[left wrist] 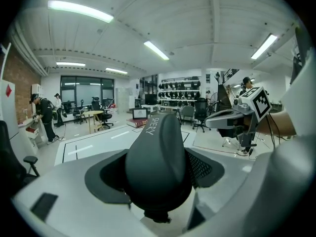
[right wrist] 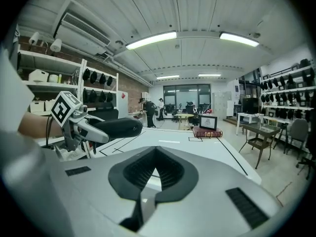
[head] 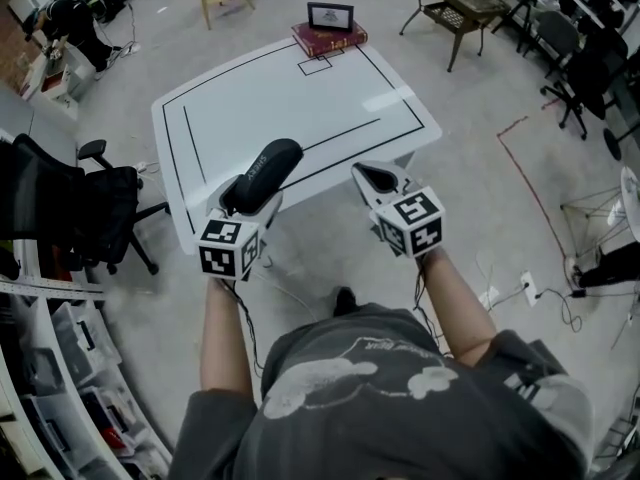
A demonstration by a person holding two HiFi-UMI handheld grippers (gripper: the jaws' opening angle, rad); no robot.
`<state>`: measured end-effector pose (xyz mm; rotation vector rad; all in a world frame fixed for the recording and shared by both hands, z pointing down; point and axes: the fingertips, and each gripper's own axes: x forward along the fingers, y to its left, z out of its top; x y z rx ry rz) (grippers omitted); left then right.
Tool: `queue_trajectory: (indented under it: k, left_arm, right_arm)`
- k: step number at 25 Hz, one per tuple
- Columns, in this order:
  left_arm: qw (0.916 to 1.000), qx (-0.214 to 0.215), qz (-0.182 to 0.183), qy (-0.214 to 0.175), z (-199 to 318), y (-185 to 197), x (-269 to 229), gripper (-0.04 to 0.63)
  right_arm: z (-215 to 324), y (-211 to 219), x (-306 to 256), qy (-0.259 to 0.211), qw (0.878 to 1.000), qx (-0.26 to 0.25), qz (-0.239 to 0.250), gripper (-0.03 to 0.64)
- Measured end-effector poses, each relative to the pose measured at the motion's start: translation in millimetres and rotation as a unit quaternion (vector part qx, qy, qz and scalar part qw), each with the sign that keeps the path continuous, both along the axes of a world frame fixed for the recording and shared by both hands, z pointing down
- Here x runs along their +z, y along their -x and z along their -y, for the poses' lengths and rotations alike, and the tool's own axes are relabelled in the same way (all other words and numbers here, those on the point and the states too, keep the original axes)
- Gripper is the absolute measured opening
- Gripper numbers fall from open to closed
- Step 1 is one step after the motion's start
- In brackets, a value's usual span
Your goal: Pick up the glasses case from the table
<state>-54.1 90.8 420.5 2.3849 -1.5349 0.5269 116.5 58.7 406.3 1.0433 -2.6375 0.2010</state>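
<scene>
The black oblong glasses case [head: 264, 171] is held off the white table [head: 300, 103], above its near edge, with my left gripper [head: 250, 196] shut on its near end. In the left gripper view the case [left wrist: 158, 157] fills the space between the jaws and points away from me. My right gripper [head: 377, 178] hovers just off the table's near edge to the right of the case, its jaws together with nothing between them. From the right gripper view [right wrist: 146, 189] the case [right wrist: 114, 128] and the left gripper [right wrist: 79, 125] show at the left.
The table carries black marking lines. A stack of dark red books [head: 328, 39] with a small framed picture [head: 330, 15] sits at its far edge. A black office chair [head: 95, 208] stands at the left, a metal side table [head: 460, 3] far right, cables on the floor.
</scene>
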Motion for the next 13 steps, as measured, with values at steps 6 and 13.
queue_trajectory:
  k: [6,13]
  left_arm:
    - [0.9999,0.013,-0.005,0.004,-42,21,2,0.336]
    - [0.9997,0.025,-0.009,0.003,-97,45,2,0.336]
  right_arm:
    - [-35,33,-2,0.0,1.0,0.0,-0.007,-0.001]
    - [-91,70,-6,-0.002,1.0,-0.002,-0.007,-0.002]
